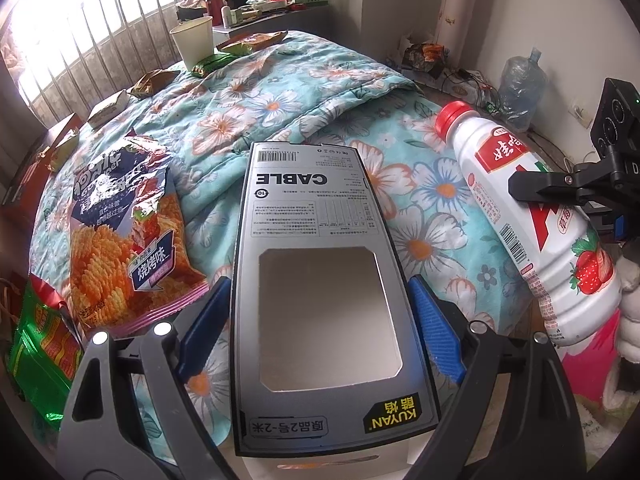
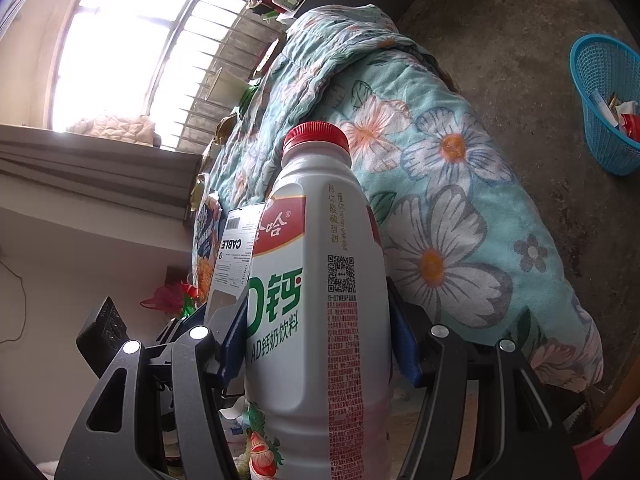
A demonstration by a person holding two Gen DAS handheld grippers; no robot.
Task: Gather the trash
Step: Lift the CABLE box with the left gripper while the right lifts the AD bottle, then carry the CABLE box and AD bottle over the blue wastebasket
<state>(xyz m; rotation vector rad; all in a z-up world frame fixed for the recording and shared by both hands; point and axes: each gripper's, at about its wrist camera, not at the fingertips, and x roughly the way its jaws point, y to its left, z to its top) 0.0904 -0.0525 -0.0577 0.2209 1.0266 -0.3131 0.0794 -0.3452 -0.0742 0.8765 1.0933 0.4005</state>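
The left gripper [image 1: 320, 320] has its jaws clamped on the long sides of a grey cable box [image 1: 316, 240], lifted above the floral quilt [image 1: 280, 92] of the bed. The right gripper [image 2: 320, 336] has its jaws clamped on a white yogurt-drink bottle [image 2: 320, 320] with a red cap [image 2: 315, 136], held just beside the box. On the quilt to the left of the box lie an orange chip bag [image 1: 120, 232] and a green snack wrapper [image 1: 40, 344]. Farther off, near the window bars, a paper cup [image 1: 194, 42] stands among small wrappers. On the floor well apart from the bed sits a blue basket [image 2: 600, 80] holding scraps.
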